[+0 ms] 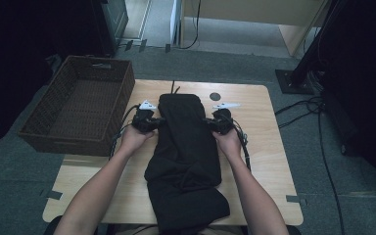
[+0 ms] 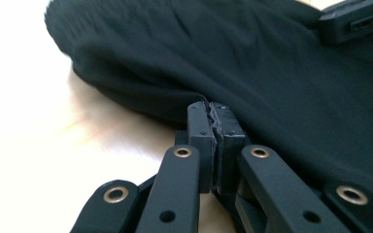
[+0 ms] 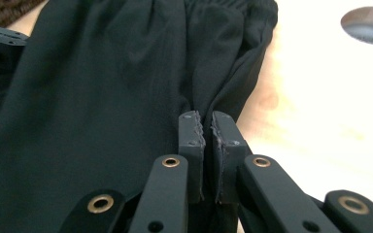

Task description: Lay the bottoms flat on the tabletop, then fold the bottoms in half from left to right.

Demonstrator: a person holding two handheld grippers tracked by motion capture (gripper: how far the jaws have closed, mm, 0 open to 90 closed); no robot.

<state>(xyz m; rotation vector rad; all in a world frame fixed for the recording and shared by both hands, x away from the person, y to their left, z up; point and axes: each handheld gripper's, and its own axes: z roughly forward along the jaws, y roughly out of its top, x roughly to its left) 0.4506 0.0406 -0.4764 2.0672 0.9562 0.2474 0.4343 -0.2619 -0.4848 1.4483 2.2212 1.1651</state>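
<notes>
A black garment [image 1: 183, 147] lies lengthwise down the middle of the wooden table [image 1: 264, 127], its lower end bunched at the near edge. My left gripper [image 1: 157, 121] is shut on the garment's left edge; in the left gripper view the jaws [image 2: 212, 121] pinch a fold of black cloth [image 2: 252, 63]. My right gripper [image 1: 209, 122] is shut on the right edge; in the right gripper view its tips [image 3: 206, 127] clamp the dark fabric [image 3: 102, 87] just below the gathered waistband. Both hands hold the grippers level with each other across the garment.
A brown wicker basket [image 1: 81, 105] stands off the table's left side, nothing inside. A round dark hole [image 1: 216, 96] sits in the tabletop near its far edge. Cables [image 1: 318, 127] run over the carpet at right. Dark furniture stands at the back.
</notes>
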